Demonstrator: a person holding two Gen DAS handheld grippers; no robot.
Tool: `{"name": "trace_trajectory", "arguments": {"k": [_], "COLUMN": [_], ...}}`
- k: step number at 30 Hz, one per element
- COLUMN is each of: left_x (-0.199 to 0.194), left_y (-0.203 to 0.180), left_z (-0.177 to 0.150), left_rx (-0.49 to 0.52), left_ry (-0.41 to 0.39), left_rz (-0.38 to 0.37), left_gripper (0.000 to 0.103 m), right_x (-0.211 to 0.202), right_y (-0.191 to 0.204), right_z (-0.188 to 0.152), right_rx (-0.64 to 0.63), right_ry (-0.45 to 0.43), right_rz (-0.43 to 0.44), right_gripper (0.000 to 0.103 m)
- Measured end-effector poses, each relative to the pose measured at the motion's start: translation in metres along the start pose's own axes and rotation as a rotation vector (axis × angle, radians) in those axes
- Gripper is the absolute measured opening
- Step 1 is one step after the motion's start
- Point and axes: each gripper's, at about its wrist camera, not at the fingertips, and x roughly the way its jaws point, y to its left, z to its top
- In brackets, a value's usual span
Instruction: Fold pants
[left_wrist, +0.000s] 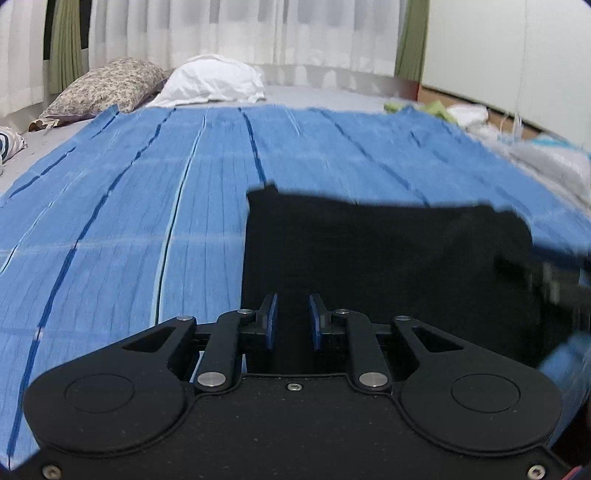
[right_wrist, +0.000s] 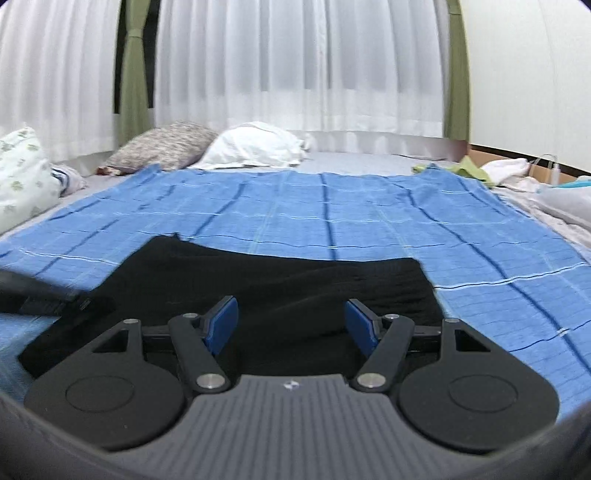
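Lying flat on the blue striped bedspread, near the bed's foot, the black pants look already doubled into a compact dark rectangle; exact layer count not readable, cloth too dark.

Left claw: pads parallel with a narrow gap between them, poised low over the pants' near left portion. Black fabric shows in the gap, but whether cloth is pinched or merely behind the pads, I cannot tell.

Right claw: spread wide, nothing between the pads, hovering over the near edge toward the right side. Each claw appears blurred at the margin of the other's view, so both are moving.

Judgement on doing this step well: take the near edge at two matched points, one per claw, catching all layers. Lift only enough to clear the bedspread, carry both claws forward level, and lay the edge square on the far edge. Uneven height or timing would likely skew the fold.

Pillows lie well beyond, out of the way.
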Motion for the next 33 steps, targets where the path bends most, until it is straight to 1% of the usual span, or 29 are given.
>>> {"name": "trace_trajectory", "arguments": {"k": [2, 5, 6, 7, 9, 10, 12, 13, 15, 17, 19, 22, 24, 26, 29, 33], "left_x": [-0.009, -0.02, -0.025, -0.028, -0.03, -0.03, -0.023, -0.02, -0.009, 0.008, 0.026, 0.048, 0.06, 0.071, 0.081, 0.088], "left_y": [-0.005, -0.01, -0.011, -0.01, -0.001, 0.004, 0.017, 0.023, 0.036, 0.047, 0.056, 0.061, 0.061, 0.058, 0.053, 0.047], "left_z": [-0.012, -0.018, -0.018, -0.016, -0.002, 0.004, 0.021, 0.028, 0.041, 0.052, 0.062, 0.069, 0.071, 0.072, 0.075, 0.077], "left_rx": [0.034, 0.068, 0.072, 0.071, 0.046, 0.03, -0.006, -0.028, -0.073, -0.118, -0.167, -0.207, -0.215, -0.213, -0.191, -0.173], "left_ry": [-0.02, -0.017, -0.013, -0.011, -0.02, -0.025, -0.011, -0.006, 0.007, 0.037, 0.078, 0.117, 0.139, 0.154, 0.152, 0.153], "left_rz": [0.017, 0.044, 0.041, 0.035, 0.032, 0.031, 0.01, -0.003, -0.042, -0.073, -0.09, -0.112, -0.121, -0.117, -0.106, -0.106], "left_gripper": [0.02, 0.021, 0.025, 0.036, 0.048, 0.05, 0.052, 0.057, 0.063, 0.066, 0.066, 0.067, 0.069, 0.071, 0.073, 0.082], "right_x": [0.006, 0.014, 0.014, 0.01, 0.005, 0.004, 0.005, 0.007, 0.018, 0.033, 0.048, 0.071, 0.083, 0.089, 0.1, 0.106], "right_y": [-0.007, -0.018, -0.022, -0.026, -0.038, -0.045, -0.062, -0.074, -0.096, -0.116, -0.131, -0.146, -0.152, -0.156, -0.158, -0.161], "right_z": [0.001, -0.003, -0.004, -0.005, -0.001, 0.003, 0.011, 0.015, 0.022, 0.025, 0.024, 0.018, 0.013, 0.014, 0.018, 0.018], "right_rx": [0.007, 0.026, 0.041, 0.053, 0.077, 0.09, 0.123, 0.148, 0.197, 0.243, 0.278, 0.322, 0.345, 0.35, 0.3, 0.298], "right_ry": [0.018, 0.069, 0.072, 0.066, 0.053, 0.048, 0.047, 0.054, 0.08, 0.115, 0.155, 0.212, 0.238, 0.244, 0.276, 0.281], "right_rz": [-0.032, -0.089, -0.093, -0.086, -0.065, -0.059, -0.046, -0.031, 0.024, 0.066, 0.08, 0.134, 0.173, 0.217, 0.286, 0.33], "right_gripper": [0.078, 0.078, 0.078, 0.078, 0.084, 0.086, 0.091, 0.092, 0.102, 0.103, 0.103, 0.103, 0.103, 0.103, 0.103, 0.102]}}
